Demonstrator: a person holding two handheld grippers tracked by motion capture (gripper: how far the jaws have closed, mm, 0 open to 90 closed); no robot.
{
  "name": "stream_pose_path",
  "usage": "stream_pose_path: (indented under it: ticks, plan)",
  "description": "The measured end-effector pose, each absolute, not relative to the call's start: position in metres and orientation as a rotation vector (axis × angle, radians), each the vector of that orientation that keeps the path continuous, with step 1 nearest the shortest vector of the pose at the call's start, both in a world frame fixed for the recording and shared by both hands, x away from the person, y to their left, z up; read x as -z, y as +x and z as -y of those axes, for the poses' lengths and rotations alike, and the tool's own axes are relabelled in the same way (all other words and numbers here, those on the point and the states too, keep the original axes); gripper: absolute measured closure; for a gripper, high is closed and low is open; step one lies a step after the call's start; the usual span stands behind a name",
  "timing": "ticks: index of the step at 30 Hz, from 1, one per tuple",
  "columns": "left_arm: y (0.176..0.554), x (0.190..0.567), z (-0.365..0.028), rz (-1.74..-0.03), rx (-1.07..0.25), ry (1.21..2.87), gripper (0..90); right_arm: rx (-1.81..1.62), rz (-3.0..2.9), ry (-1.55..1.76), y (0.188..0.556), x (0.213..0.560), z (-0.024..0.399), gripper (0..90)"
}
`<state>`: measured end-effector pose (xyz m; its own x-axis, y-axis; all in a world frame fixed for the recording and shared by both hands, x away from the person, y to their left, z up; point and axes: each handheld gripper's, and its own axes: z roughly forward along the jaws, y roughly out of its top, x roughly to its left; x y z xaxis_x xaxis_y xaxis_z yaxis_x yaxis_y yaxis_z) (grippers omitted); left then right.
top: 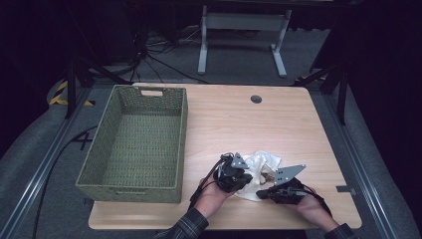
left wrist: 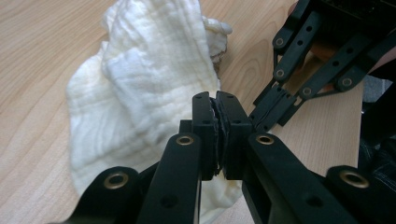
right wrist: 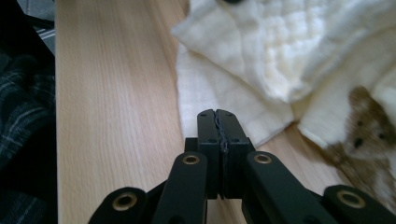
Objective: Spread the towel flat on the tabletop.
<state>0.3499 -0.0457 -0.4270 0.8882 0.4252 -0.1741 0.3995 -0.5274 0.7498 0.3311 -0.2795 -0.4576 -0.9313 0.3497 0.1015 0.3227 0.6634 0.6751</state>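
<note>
Both grippers pinch the cloth [top: 256, 172] at the table's [top: 278, 119] near edge: left gripper [left wrist: 215, 100] and right gripper [right wrist: 215, 114] each clamp a hem. Next likely lifting it, jaws kept tight, toward the basket [top: 99, 149].

1. A green woven basket [top: 133, 144] sits on the left half of the table, with a handle slot cut into its far wall.
2. The wooden table [top: 234, 119] has a round dark grommet [top: 256, 99] near its far edge.
3. Beyond it, a grey metal stand [top: 242, 36] rests on the carpet, cables [top: 149, 50] trailing beside it.
</note>
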Motion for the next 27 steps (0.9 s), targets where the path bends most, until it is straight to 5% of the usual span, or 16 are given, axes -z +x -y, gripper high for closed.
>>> stream_pose_path:
  ticks: [27]
  plan:
    - [0.345,0.435,0.005,-0.797,-0.107,2.177,86.9,-1.024,-2.754,0.770,0.328,0.450,0.370,89.6]
